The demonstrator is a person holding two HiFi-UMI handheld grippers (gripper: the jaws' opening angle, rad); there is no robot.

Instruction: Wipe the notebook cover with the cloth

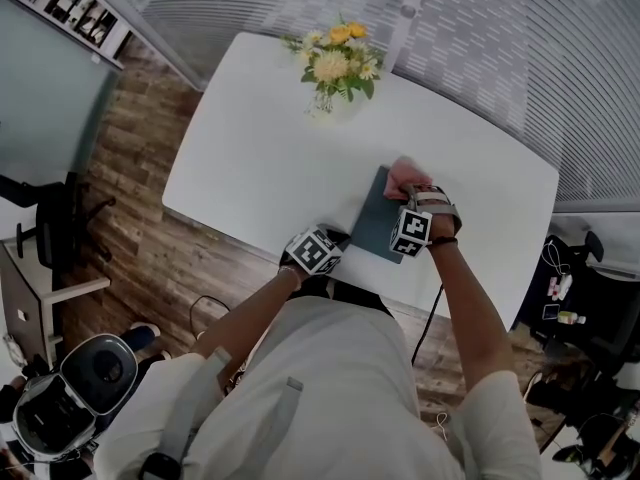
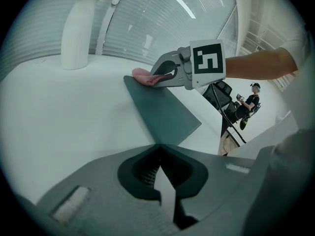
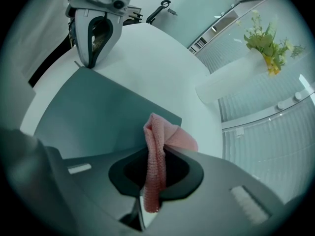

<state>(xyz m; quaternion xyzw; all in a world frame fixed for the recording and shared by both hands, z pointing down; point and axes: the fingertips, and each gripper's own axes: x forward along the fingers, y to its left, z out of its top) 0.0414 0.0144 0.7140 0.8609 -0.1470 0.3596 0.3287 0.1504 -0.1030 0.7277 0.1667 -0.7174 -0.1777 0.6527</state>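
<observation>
Head view: my R gripper [image 2: 158, 76] clamped on pink cloth [image 3: 170, 134], 1 o'clock corner of notebook [image 3: 98, 112]. My L gripper [image 3: 89, 63]: jaws together, tips at 8 o'clock corner.

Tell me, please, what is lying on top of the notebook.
A pink cloth, gripped by the right tool, rests on the far corner of the notebook. The cover beneath the cloth is hidden.

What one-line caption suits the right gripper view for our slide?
Right gripper, shut on a pink cloth, at one corner of the dark notebook; left gripper touching another corner.
</observation>
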